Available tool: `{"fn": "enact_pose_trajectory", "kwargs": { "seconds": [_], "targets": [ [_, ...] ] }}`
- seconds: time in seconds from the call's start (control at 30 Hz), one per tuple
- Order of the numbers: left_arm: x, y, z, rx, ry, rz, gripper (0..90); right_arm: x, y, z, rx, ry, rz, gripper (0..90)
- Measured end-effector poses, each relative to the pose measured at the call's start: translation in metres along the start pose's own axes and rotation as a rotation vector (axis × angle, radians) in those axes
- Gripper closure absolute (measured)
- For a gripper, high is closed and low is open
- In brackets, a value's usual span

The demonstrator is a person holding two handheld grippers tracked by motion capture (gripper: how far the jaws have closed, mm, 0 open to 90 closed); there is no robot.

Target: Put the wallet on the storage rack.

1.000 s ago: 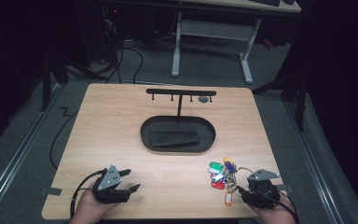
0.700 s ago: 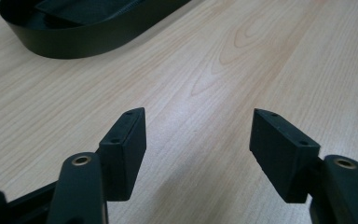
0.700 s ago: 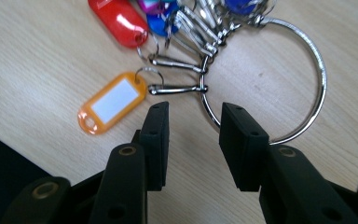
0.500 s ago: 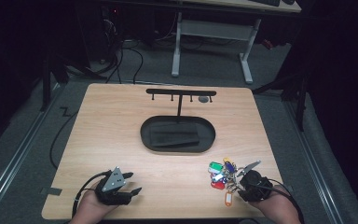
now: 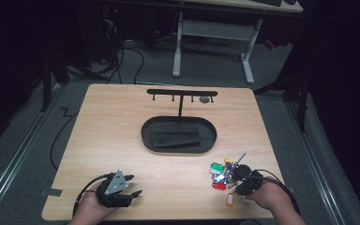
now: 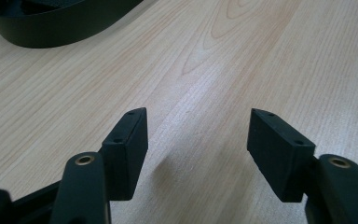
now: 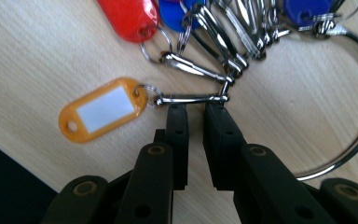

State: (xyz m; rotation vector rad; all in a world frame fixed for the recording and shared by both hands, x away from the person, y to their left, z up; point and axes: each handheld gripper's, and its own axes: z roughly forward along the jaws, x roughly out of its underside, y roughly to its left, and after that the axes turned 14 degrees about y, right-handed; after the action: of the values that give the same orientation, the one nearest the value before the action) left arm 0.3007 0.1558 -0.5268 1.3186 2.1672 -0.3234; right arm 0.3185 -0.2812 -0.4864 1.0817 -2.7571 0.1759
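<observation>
A bunch of keys (image 5: 222,174) with coloured tags lies near the table's front right, strung on a large metal ring (image 7: 354,154). An orange tag (image 7: 103,109) (image 5: 229,200) hangs from a silver clasp (image 7: 191,98). My right gripper (image 7: 196,112) (image 5: 236,185) points at that clasp. Its jaws have just been closing and stand a narrow gap apart, with only table showing between them and the clasp lying across their tips. My left gripper (image 6: 197,135) (image 5: 133,185) rests at the front left, wide open over bare wood.
A black oval tray (image 5: 145,133) holding a dark flat piece sits mid-table, its edge also in the left gripper view (image 6: 51,32). Behind it stands a black T-shaped hook rack (image 5: 182,93). A red tag (image 7: 128,16) lies beyond the orange one.
The right gripper has slid left up to the key bunch and its jaws have narrowed. The left gripper has stayed where it was.
</observation>
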Motion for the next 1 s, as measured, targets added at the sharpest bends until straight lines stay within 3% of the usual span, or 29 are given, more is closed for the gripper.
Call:
{"fn": "enact_pose_trajectory", "kwargs": {
  "seconds": [0.1, 0.17, 0.5, 0.6, 0.73, 0.8, 1.0],
  "targets": [
    [0.000, 0.000, -0.001, -0.001, 0.001, 0.001, 39.2, -0.003, -0.002, -0.001, -0.006, 0.013, -0.024, 80.4],
    [0.001, 0.000, -0.002, -0.005, -0.004, -0.001, 39.3, -0.003, -0.002, -0.001, -0.017, 0.021, -0.025, 79.3],
    [0.001, -0.001, 0.001, -0.002, 0.010, 0.007, 39.6, 0.005, -0.011, -0.009, 0.015, -0.002, 0.014, 70.7],
    [0.001, -0.001, -0.001, -0.007, 0.004, 0.007, 39.5, 0.000, -0.011, -0.003, -0.007, 0.021, -0.005, 70.0],
    [0.002, -0.001, -0.003, -0.011, -0.005, 0.003, 39.3, -0.005, -0.011, 0.000, -0.030, 0.037, -0.017, 74.6],
    [0.003, -0.001, -0.004, -0.012, -0.005, 0.007, 39.3, -0.006, -0.010, -0.001, -0.026, 0.047, -0.047, 84.9],
    [0.004, 0.000, -0.005, -0.012, -0.006, 0.004, 39.3, -0.010, -0.006, -0.001, -0.018, 0.072, -0.066, 86.6]
  ]
}}
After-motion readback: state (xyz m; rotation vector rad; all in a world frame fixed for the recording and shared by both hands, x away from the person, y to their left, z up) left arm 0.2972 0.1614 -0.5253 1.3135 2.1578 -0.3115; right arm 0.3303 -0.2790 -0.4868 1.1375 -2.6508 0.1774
